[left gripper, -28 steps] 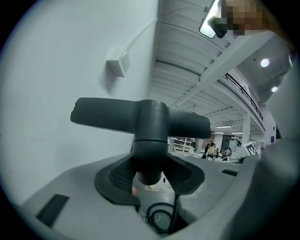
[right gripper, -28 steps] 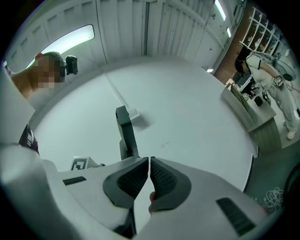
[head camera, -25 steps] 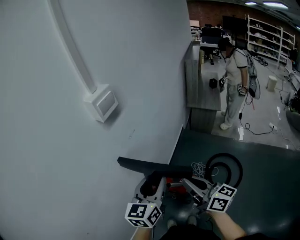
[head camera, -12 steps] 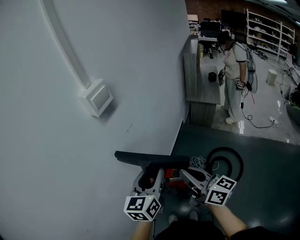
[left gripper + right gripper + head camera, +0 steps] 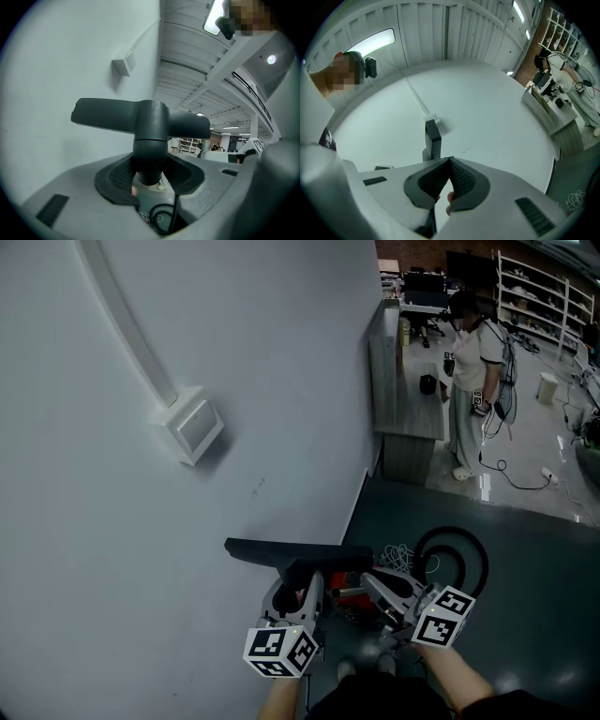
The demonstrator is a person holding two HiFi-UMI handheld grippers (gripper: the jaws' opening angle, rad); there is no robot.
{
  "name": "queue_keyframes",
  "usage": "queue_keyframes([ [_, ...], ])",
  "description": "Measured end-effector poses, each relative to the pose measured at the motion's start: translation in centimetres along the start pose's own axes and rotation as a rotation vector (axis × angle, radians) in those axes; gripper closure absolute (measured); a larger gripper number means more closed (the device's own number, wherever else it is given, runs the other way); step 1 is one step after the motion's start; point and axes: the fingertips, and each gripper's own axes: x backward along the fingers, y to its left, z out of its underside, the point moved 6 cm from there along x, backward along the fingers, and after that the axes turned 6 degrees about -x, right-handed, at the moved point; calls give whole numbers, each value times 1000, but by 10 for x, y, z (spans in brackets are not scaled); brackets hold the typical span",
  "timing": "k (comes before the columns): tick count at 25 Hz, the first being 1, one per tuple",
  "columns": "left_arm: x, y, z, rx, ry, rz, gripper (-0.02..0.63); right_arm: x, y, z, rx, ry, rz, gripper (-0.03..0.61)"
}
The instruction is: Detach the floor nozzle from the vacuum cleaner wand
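Left gripper [image 5: 150, 173]: jaws wide, pads pressed on both sides of the round neck [image 5: 151, 136] of the floor nozzle [image 5: 108, 115]; clamped there, probably because the neck is the only graspable round part.
Right gripper [image 5: 450, 161]: jaws together, tips meeting, nothing between them; just beside the left one in the head view, seemingly done with its share or waiting.
Floor nozzle, place: held up off the floor, near the wall [image 5: 141, 521], its long dark bar lying across the top of the neck like a T.
Neck's lower end: appears bare below the pads, with floor and cable showing past it; judged free of the wand, though no view shows the wand clearly.
Red part [image 5: 352, 596]: low between the two grippers, likely belonging to the vacuum cleaner; too hidden to tell more.
Hose [image 5: 473, 563]: one black loop on the dark floor [image 5: 525, 615], just right of the grippers.
Cable tangle [image 5: 398, 557]: one, white, beside the hose.
Wall box [image 5: 192, 427]: one, white, at the lower end of one conduit strip [image 5: 122, 324].
Person [image 5: 473, 381]: one, standing well apart in the background by a grey counter [image 5: 403, 399].
Count: two grippers, one nozzle, one hose loop, one tangle.
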Motion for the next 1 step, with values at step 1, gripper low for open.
queue_keyframes([
  [1, 0, 1, 0, 1, -1, -1, 436, 0, -1, 0, -3, -1, -1, 560],
])
